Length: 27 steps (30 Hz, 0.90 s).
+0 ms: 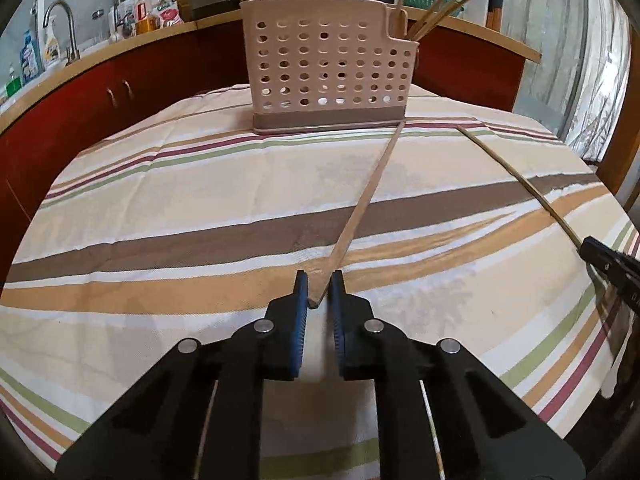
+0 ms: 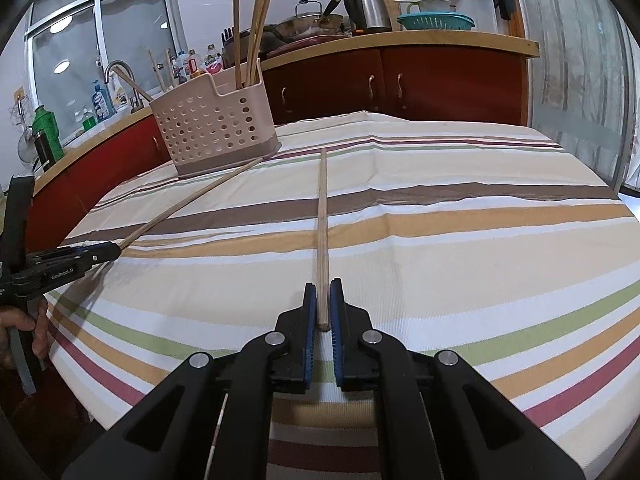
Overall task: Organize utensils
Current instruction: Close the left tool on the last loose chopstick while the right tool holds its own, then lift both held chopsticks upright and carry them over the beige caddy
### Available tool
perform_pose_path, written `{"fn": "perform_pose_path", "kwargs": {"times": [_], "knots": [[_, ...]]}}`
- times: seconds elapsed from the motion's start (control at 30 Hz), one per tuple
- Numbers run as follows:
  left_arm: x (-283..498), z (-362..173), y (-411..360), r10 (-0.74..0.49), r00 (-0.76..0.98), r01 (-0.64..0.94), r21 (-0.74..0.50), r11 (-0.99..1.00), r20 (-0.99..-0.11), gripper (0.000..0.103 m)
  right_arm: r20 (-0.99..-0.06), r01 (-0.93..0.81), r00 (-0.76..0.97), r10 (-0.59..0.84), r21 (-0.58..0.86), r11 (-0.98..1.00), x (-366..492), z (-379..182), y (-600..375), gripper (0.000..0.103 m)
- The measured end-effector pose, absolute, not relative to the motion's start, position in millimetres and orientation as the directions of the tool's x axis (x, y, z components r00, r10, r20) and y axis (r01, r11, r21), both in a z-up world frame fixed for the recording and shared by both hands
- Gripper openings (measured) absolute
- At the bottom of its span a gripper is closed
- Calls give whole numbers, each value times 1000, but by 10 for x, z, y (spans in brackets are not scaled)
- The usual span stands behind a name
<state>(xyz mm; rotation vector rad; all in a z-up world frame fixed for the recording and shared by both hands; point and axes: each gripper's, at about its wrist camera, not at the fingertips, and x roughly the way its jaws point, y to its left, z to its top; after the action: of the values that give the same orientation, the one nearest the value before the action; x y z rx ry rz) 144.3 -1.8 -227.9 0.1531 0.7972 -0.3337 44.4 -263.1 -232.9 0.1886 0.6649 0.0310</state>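
At the lower centre of each wrist view, a gripper pinches the near end of a chopstick. The left gripper [image 1: 319, 288] holds the left chopstick [image 1: 366, 204], whose far tip touches the perforated utensil holder [image 1: 326, 68]. The right gripper [image 2: 322, 300] clamps the right chopstick [image 2: 321, 220], lying on the striped tabletop [image 2: 460, 216].

The right gripper [image 2: 322, 304] pinches the near end of a wooden chopstick [image 2: 321, 220] that runs straight ahead over the striped tablecloth [image 2: 460, 240], while ahead to its left stands a perforated utensil holder [image 2: 216, 128] and far left the left gripper [image 2: 114, 249] clamps another chopstick [image 2: 188, 204].
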Motion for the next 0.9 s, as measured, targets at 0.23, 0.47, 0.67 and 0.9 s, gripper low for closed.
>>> {"fn": "perform_pose_path", "kwargs": {"times": [0.23,0.47,0.67,0.9], "knots": [[1327,-2181,25,-250,680,342,-4,940,-690,11,-607,23,789,96,186,982,413,-2303,-2621,7],[1150,-1865,167,-260,755,311,-19,950,-602,11,-556,9,827,83,161,987,345,-2105,-2585,7],[1028,-1550,270,-258,810,286,-31,958,-527,10,-500,-11,862,80,139,990,315,-1866,-2551,7],[952,-1247,333,-259,849,276,-32,961,-461,9,-430,-42,899,82,101,994,304,-1574,-2476,6]]}}
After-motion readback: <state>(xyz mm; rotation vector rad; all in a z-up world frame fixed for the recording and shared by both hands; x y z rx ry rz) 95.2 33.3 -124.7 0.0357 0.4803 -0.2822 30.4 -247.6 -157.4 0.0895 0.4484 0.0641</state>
